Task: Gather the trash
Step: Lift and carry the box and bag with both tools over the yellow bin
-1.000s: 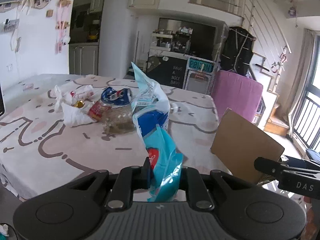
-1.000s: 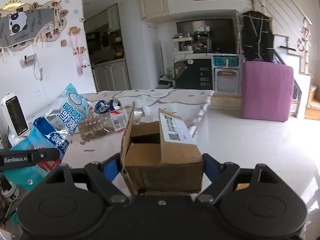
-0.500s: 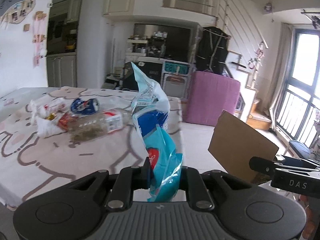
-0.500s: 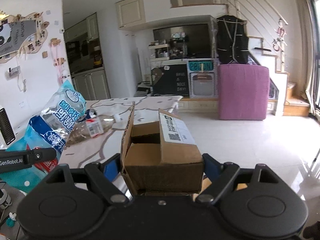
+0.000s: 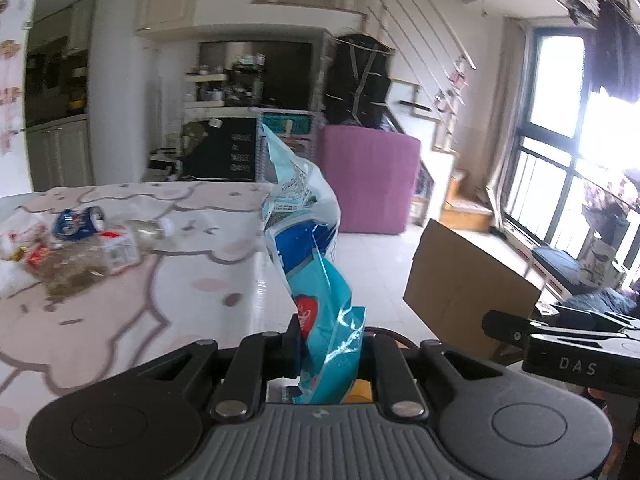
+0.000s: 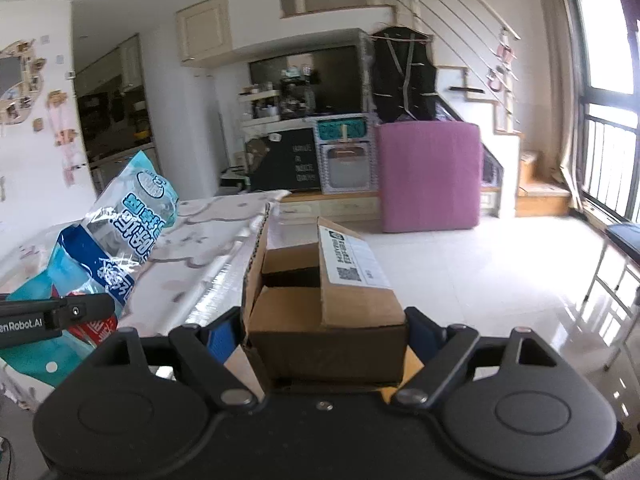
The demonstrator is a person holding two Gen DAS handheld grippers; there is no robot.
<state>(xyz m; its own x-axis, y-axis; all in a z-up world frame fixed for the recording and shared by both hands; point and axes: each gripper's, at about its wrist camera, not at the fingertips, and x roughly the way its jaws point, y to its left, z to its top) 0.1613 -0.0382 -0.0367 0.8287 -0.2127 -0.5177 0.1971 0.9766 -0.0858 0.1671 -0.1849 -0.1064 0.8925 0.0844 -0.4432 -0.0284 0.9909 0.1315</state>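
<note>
Two tools clamped: left tool (image 5: 328, 344) pinching crinkly blue plastic bag (image 5: 308, 240); right tool (image 6: 326, 334) gripping boxy brown carton (image 6: 324, 300).

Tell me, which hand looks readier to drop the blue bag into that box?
Left, probably. The left gripper is shut on the bag, while the right gripper is shut on the open-topped box, so it can only hold it steady beside the bag.

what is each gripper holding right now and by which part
Left gripper: crinkled blue plastic bag, pinched near its bottom end. Right gripper: open brown cardboard box, clamped across its two sides.
</note>
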